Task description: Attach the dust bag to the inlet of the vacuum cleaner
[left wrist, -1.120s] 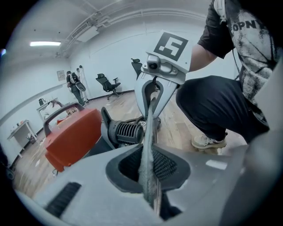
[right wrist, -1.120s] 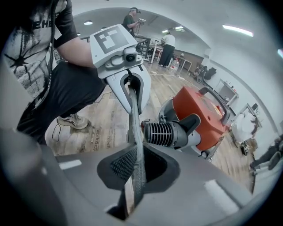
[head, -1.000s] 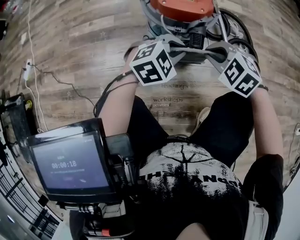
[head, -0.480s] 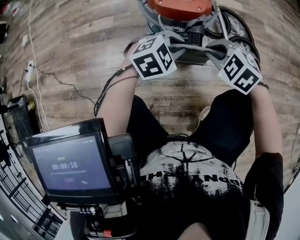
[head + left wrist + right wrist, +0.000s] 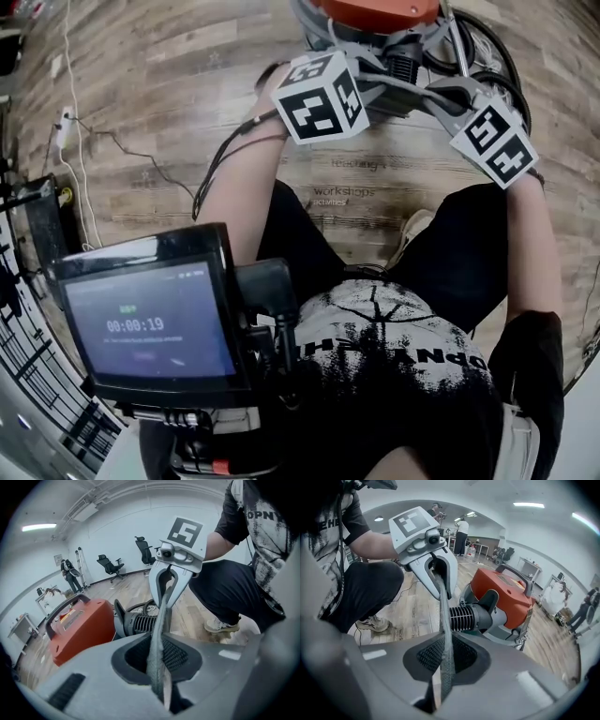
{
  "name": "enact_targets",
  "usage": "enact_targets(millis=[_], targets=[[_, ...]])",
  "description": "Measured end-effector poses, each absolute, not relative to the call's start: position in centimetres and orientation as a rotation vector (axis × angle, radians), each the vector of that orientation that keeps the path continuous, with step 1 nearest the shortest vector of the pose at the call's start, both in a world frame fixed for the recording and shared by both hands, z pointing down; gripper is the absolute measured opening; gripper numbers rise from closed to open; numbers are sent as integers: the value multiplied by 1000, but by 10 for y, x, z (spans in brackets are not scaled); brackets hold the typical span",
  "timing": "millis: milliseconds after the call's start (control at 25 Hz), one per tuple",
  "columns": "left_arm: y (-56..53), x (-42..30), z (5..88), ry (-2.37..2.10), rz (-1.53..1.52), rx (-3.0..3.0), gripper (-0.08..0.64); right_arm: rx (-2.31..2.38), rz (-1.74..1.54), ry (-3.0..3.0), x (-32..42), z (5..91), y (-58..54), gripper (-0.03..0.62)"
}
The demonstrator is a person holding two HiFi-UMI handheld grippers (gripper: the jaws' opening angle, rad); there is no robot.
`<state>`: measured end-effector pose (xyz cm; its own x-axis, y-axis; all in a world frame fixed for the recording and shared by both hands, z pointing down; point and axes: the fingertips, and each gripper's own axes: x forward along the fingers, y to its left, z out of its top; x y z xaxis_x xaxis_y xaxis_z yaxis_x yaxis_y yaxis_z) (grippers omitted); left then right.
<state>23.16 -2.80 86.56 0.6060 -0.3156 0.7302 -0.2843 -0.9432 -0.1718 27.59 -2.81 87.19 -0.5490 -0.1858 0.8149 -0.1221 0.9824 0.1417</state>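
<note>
A person crouches on the wooden floor point(image 5: 169, 84) and holds one tool in each hand. Both tools point down and away, towards the orange vacuum cleaner point(image 5: 506, 595). Between them is the dust bag point(image 5: 444, 620), made of a grey woven fabric. Only its edge shows, as a narrow band that runs tight from one tool to the other, above the floor.

The left tool point(image 5: 158, 660) is closed on one end of this band. Its jaws have just been opening a little, but the fabric is between them and the pads press on it. The right tool point(image 5: 445, 663) is closed firmly on the other end, and the fabric is squeezed between its dark ribbed pads. The two tools face each other, near but apart.

The vacuum cleaner stands on the floor just beyond the tools. It has a dark handle on top, and from its side comes a ribbed black inlet tube point(image 5: 465, 617) with a smooth collar. In the right gripper view the stretched band of the bag passes in front of this tube, very near to it. I cannot tell if it touches the tube.

A white power strip point(image 5: 64, 128) with its cable lies on the floor at the left. A small screen point(image 5: 150, 323) at the person's chest shows a timer. Far in the room stand office chairs point(image 5: 110, 564) and some people point(image 5: 461, 529).
</note>
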Motion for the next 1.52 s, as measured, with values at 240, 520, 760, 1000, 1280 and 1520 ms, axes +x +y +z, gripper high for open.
enact_targets(millis=[240, 520, 760, 1000, 1280, 1520], targets=[[-32, 229, 854, 525, -1262, -2765, 38, 219, -62, -2159, 274, 877, -33, 26], [-36, 225, 851, 542, -1255, -2771, 35, 234, -108, -2155, 272, 871, -34, 28], [-37, 213, 863, 624, -1251, -2814, 31, 204, -279, -2087, 264, 849, -40, 29], [-35, 212, 858, 681, -1185, -2871, 28, 214, -293, -2039, 265, 848, -39, 29], [-41, 217, 852, 632, -1231, -2824, 29, 235, -217, -2062, 272, 855, -43, 29], [-41, 212, 849, 643, -1247, -2838, 31, 213, -217, -2090, 266, 843, -43, 29]])
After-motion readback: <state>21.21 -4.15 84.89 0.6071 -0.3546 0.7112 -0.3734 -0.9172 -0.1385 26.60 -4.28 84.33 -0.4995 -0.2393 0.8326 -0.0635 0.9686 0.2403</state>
